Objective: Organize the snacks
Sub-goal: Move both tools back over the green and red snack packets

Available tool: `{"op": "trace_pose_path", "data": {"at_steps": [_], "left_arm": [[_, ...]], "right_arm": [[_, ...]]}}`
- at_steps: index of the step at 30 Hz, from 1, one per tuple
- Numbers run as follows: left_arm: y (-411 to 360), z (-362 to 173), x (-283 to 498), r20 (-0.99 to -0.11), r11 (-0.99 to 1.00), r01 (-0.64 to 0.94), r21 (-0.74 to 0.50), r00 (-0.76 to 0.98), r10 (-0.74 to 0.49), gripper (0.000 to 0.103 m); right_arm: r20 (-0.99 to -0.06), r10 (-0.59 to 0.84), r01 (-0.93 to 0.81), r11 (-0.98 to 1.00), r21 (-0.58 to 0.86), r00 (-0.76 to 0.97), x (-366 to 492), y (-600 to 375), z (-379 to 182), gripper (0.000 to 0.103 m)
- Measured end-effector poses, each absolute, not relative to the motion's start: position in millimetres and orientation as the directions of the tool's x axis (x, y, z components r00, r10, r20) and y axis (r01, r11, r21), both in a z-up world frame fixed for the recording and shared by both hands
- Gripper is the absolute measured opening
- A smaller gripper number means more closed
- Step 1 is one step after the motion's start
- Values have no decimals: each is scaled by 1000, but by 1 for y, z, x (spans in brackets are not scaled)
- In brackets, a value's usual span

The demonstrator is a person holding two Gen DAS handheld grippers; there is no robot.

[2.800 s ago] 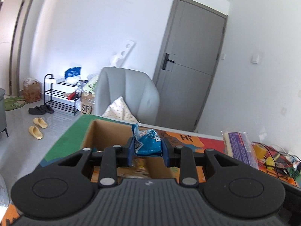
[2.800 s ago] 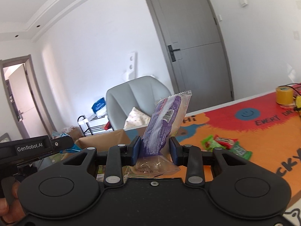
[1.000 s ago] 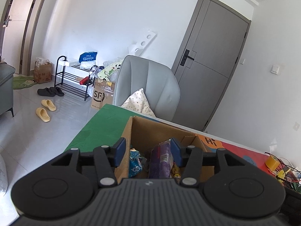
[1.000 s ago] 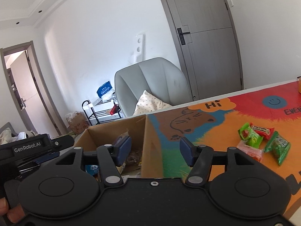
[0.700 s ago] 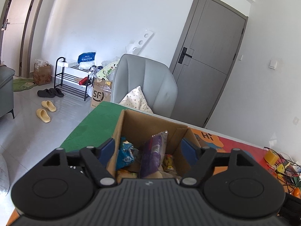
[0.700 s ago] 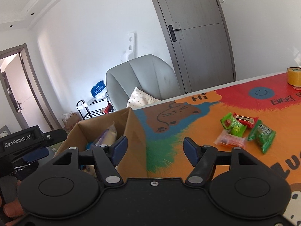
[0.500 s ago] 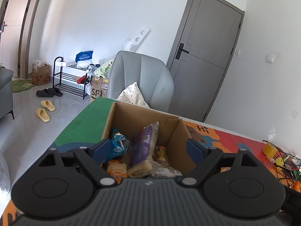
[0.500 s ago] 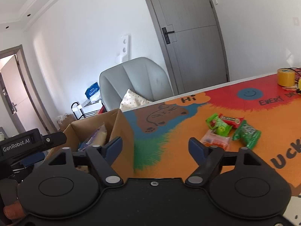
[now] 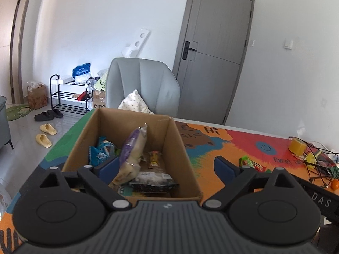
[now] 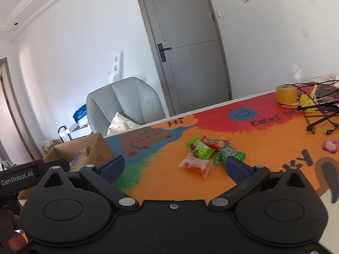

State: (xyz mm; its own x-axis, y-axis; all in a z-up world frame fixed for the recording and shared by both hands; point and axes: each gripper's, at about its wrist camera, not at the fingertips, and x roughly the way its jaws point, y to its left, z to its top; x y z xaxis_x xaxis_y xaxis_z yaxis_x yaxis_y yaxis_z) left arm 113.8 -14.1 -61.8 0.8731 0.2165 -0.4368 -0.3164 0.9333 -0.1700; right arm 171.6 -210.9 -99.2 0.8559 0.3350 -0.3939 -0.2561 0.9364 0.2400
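Observation:
An open cardboard box [image 9: 180, 148] stands on the colourful table mat [image 10: 264, 148]. Inside it lie a blue packet [image 9: 99, 151], a tall purple bread packet [image 9: 132, 146], a small yellow bar [image 9: 153, 158] and a dark packet [image 9: 152, 180]. My left gripper [image 9: 167, 169] hovers at the box's near side, its jaws opening wide around the packets without touching them. My right gripper [image 10: 174, 167] is over the mat right of the box [image 10: 84, 148], jaws opening and empty. Ahead of it lie two green packets [image 10: 200, 148], a red bar [image 10: 213, 142] and an orange packet [image 10: 195, 165].
A yellow tape roll [image 10: 286, 94] and tangled black cables [image 10: 317, 110] sit at the mat's far right. A pink item [image 10: 330, 146] lies near the right edge. A grey chair [image 9: 142, 86] with a cushion stands behind the table, near a grey door [image 9: 214, 63].
Both grippers were shut on packets, blue in the left and purple in the right. Both packets now lie in the box. The jaws have spread wide and both grippers have drifted right.

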Motion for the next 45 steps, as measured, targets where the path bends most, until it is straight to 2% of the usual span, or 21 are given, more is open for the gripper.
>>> {"op": "trace_pose_path", "data": {"at_steps": [7,13,20,22,31,37,40,42,45], "left_arm": [[-37,-65,122,-439,943,-289,-162,878,194,95],[-61,-66,132,-430,962,-258,-94,881,194,95],[-79,-77,146,-459,962,-262,-75,866,200,95],[-85,-79,149,-463,953,-301,-44,851,247,95],[-105,-88,169,-469,946,-324,34,830,301,95],[-108,-84,180,-483,940,-340,11,821,303,94],[-112,-69,173,-413,935,-354,12,850,327,93],[-116,-64,176,-402,944,-330,0,865,302,94],[-122,-67,189,-430,958,-285,-28,869,246,93]], "right_arm": [[-381,285,-222,954,201,880,168,-235,-100,103],[-373,236,-161,962,220,897,170,-256,-103,103],[-392,200,-125,970,209,898,174,-275,-111,103],[-397,189,-111,971,212,898,177,-279,-114,103],[-435,172,-80,972,222,884,192,-292,-125,103],[-467,177,-76,971,227,866,207,-297,-129,103],[-467,193,-85,967,242,863,214,-300,-127,103],[-472,201,-87,964,253,858,220,-301,-127,103],[-475,224,-103,958,268,851,228,-301,-127,101]]}}
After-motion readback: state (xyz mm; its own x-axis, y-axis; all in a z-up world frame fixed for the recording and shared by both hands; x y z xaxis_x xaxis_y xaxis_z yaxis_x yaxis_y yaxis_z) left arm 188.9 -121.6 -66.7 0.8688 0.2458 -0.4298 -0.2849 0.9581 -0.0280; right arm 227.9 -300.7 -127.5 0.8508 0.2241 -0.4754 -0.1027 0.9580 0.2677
